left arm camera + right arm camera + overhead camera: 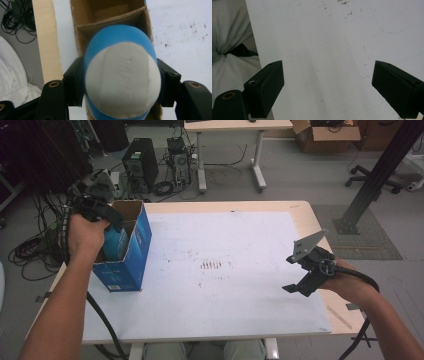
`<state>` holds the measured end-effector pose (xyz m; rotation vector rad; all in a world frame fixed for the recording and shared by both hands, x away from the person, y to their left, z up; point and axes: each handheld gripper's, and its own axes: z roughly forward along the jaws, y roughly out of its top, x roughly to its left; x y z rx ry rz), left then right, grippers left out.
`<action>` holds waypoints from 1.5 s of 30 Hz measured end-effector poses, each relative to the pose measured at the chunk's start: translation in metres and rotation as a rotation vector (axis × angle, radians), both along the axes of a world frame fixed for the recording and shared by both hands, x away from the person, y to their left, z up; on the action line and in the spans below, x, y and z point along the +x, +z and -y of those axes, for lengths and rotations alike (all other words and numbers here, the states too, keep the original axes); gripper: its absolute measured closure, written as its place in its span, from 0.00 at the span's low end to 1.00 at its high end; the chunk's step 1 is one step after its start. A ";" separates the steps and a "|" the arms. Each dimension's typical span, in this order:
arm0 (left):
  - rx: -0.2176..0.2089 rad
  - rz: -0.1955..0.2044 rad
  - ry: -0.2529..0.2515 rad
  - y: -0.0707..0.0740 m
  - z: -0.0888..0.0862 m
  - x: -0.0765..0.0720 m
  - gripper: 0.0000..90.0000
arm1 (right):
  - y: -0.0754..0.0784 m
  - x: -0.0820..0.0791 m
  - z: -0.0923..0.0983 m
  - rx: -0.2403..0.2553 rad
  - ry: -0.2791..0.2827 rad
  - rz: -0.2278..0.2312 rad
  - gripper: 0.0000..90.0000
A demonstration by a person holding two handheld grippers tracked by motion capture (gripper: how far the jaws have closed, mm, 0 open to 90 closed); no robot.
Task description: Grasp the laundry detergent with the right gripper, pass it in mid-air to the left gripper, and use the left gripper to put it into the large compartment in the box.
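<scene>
the left gripper [102,222], clamped on the blue-and-white ball [121,80], holds it apparently partway into the open blue box [131,262], release remaining; right gripper [300,275], well away from the box, jaws apart, idle.

Grey floor [300,175], cables [30,252], desk [235,125]

- The blue-and-white ball [121,80] is blurred in the left gripper view — its bottom is cut off by the picture's edge.
- In the high view, the box [131,251] and the hand [86,234] hide most of it.
</scene>
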<state>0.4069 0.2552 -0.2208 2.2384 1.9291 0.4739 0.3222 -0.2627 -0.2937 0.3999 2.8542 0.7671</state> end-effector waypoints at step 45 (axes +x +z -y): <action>-0.025 -0.043 -0.009 -0.057 -0.008 0.004 0.41 | -0.007 -0.003 0.005 0.008 -0.024 -0.019 0.12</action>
